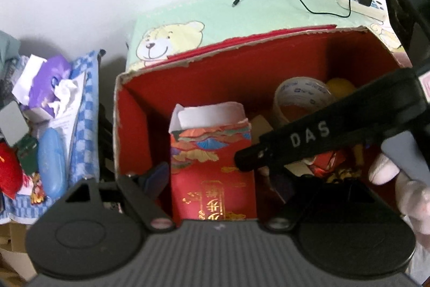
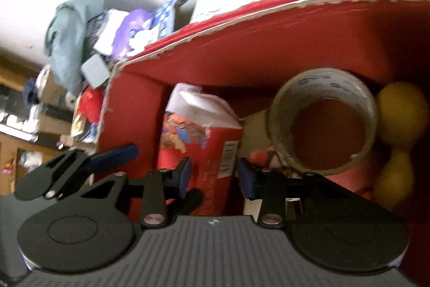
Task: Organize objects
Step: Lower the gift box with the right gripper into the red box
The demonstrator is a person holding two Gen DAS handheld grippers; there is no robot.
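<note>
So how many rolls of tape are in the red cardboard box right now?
1. The beige tape roll stands on edge toward the red cardboard box's back, beside the yellow dumbbell-shaped toy. Others may be hidden under clutter.

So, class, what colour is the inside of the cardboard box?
Red; the cardboard box shows it best in the left wrist view.

Both grippers are black plastic with a ribbed grey body, round side discs, silver screws and blue pads. The right gripper (image 2: 213, 175) carries white "DAS" lettering along one finger. A white glove (image 1: 411, 195) covers the hand just beside it.
</note>
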